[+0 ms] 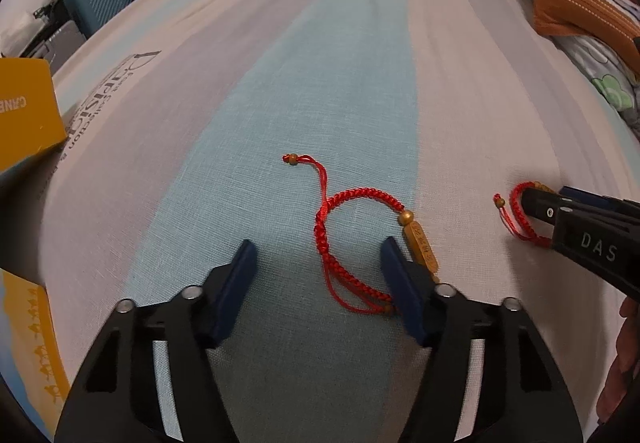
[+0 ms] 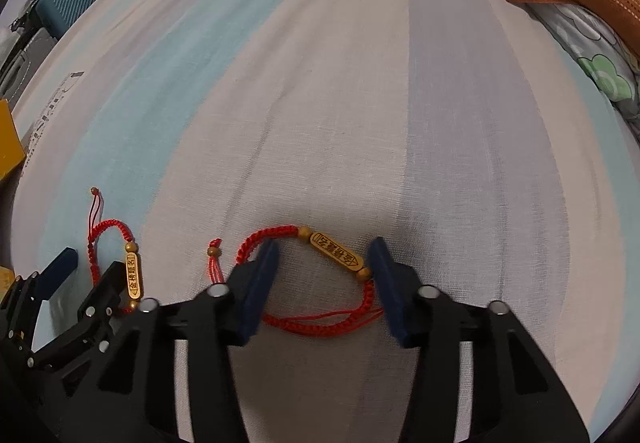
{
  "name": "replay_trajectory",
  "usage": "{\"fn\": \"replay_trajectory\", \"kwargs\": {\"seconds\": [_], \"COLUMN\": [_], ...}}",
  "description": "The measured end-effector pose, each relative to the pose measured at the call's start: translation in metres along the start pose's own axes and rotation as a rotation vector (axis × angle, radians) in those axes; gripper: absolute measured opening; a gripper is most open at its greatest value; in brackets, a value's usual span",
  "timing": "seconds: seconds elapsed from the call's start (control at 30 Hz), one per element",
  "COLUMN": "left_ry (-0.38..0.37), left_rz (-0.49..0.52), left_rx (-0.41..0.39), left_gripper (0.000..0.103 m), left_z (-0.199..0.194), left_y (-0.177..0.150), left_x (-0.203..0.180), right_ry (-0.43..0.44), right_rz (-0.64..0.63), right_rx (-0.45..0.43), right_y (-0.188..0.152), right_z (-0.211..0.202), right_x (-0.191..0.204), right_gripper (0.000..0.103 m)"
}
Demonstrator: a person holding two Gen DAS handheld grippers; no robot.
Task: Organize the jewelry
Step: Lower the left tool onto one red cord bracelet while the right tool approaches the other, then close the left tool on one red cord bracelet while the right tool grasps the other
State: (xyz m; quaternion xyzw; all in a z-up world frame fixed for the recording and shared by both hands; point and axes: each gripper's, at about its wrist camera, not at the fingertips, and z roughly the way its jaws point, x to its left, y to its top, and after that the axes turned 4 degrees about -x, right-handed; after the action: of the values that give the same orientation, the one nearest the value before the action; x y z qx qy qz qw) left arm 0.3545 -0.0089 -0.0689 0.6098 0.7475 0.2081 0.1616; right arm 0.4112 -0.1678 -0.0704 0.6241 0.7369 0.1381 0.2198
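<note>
Each gripper has a black plastic frame with long triangular openings in its two arms. The left gripper (image 1: 318, 275) carries two dark blue, flat rectangular fingers (image 1: 240, 283), and round silver screws (image 1: 191, 291) sit on the black joints just behind them. The right gripper (image 2: 324, 275) has the same build: dark blue pads (image 2: 260, 283), black linkage and silver screw heads (image 2: 427, 291). On the side of its black body the white letters "DAS" (image 1: 598, 246) are printed. Behind this body, a small part of the person's hand (image 1: 622, 359) shows bare skin.
</note>
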Motion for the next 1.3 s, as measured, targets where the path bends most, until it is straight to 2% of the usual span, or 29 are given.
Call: {"fn": "replay_trajectory", "kwargs": {"seconds": [0.07,0.23,0.3,0.77,1.13,1.3], "left_ry": [-0.005,-0.011,-0.022,-0.059,-0.058,-0.063], "left_rz": [-0.001,0.012,0.003,-0.035,-0.037,-0.045], "left_rx": [0.005,0.028,0.034,0.036,0.022,0.019], "left_gripper": [0.047,0.009,0.004,0.003,0.003,0.003], "left_z": [0.000,-0.001,-0.001,-0.022,-0.052,-0.067], "left_y": [0.000,0.000,0.000,0.001,0.000,-0.002], "left_x": [0.000,0.000,0.003,0.014,0.016,0.019], "right_ry": [-0.003,-0.003,-0.001,0.024,0.036,0.052], "right_rz": [0.003,0.016,0.020,0.027,0.051,0.078], "right_rx": [0.003,0.007,0.005,-0.019,-0.070,-0.072], "right_y": [0.000,0.001,0.001,0.004,0.002,-0.009], "right_z": [-0.001,-0.001,-0.003,-0.019,-0.059,-0.075], "right_x": [0.001,0.000,-0.001,-0.001,-0.002,-0.002], "right_gripper": [0.028,0.013,0.010,0.008,0.008,0.008]}}
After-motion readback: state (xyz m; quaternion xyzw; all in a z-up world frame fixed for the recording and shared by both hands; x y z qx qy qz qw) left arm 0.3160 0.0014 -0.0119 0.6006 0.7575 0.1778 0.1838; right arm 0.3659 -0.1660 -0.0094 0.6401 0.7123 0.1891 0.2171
